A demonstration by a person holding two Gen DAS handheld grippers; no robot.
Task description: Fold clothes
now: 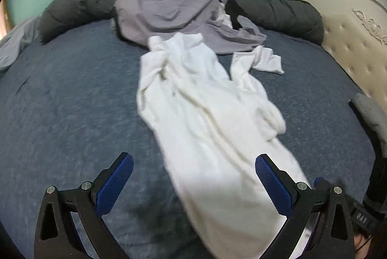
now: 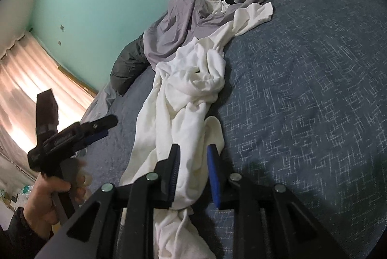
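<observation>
The white garment (image 1: 208,114) lies rumpled lengthwise on the blue bed (image 1: 72,94), its near end bunched between the right tongs (image 2: 196,157), which pinch it. The left tongs (image 1: 193,169) hang spread wide above its near part, holding nothing. At its far end lies a grey garment (image 1: 169,5) against a dark bolster (image 1: 278,10).

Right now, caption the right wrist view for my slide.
Right tongs grip a bunched white garment stretched across the blue bedspread.
</observation>
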